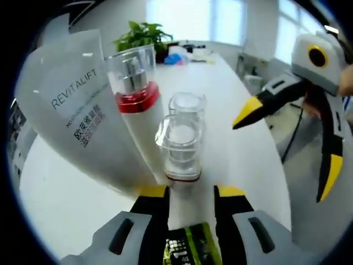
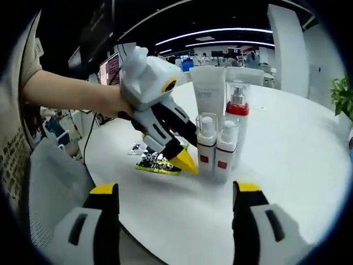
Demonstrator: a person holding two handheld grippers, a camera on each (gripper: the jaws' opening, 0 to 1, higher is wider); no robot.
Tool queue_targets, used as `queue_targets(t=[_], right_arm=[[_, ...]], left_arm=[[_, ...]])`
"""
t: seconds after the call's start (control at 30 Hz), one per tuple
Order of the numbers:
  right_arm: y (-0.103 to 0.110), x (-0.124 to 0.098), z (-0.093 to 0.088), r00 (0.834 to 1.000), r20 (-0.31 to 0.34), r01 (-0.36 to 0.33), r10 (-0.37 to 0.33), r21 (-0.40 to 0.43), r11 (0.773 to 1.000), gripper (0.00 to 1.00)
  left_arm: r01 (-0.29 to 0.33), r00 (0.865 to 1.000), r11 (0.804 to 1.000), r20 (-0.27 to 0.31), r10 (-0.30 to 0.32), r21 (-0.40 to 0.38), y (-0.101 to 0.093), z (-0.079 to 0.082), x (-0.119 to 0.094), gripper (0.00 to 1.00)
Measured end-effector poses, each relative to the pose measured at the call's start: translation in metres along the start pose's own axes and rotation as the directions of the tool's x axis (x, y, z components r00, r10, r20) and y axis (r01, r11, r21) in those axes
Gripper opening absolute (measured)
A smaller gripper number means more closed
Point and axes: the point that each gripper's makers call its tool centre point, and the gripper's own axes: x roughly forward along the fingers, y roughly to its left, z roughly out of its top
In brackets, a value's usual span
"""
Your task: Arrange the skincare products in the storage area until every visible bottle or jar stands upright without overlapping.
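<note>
four skincare products grouped tight near the middle of a white round table [image 2: 287,165], all standing upright in the right gripper view. two small bottles with clear caps and red bands in front, side by side and touching: left small bottle [image 2: 206,144] and right small bottle [image 2: 225,149]. behind them a taller pump bottle [image 2: 237,116] with a red collar under a clear cap, and beside that a white tube [image 2: 208,88], its wide flat end up. in the left gripper view the same group seen close, end on: one small bottle [image 1: 179,148] nearest, the other [image 1: 187,106] right behind it, then the pump bottle [image 1: 135,94] and the tube [image 1: 71,110] lettered "revitalift", looming large at left.

left gripper [image 1: 190,191] low at the table, yellow-tipped jaws parted a little, flanking the foot of the nearest small bottle; cannot tell whether either jaw touches it. seen from the right gripper view, left gripper [image 2: 183,159] reaching in from the left, held by a hand [image 2: 118,105], its yellow tip just beside the left small bottle.

right gripper [image 2: 176,190] spread wide, gripping nothing, well short of the bottles; same gripper [image 1: 289,143] off the table's right edge, jaws far apart.

black-and-green packet [image 2: 157,163] flat on the table beneath the left gripper. potted plant [image 1: 140,34] at the table's far end.
</note>
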Motion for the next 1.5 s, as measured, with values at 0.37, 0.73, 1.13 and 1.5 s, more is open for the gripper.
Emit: queue_targets(t=[0.37,0.73,1.13,1.5], right_arm=[[0.001,0.0,-0.001,1.0,-0.001,-0.006,0.006,0.005,1.0,0.89],[0.005,0.001,-0.004,1.0,-0.024,-0.012,0.012,-0.01,1.0,0.9],[0.01,-0.002,-0.001,0.999,-0.008,-0.034,0.034,-0.024,0.999,0.9],[0.012,-0.002,0.0,1.0,-0.015,-0.024,0.023,-0.074,0.997,0.9]], left_arm=[[-0.057,0.998,0.994,-0.005,0.056,-0.098,-0.003,-0.018,-0.039,0.4],[-0.15,0.988,0.954,0.006,0.157,-0.26,-0.007,-0.05,-0.079,0.58],[-0.244,0.966,0.885,-0.019,0.258,-0.397,-0.027,-0.083,-0.103,0.74],[-0.307,0.934,0.803,0.001,0.357,-0.51,-0.039,-0.102,-0.143,0.82]])
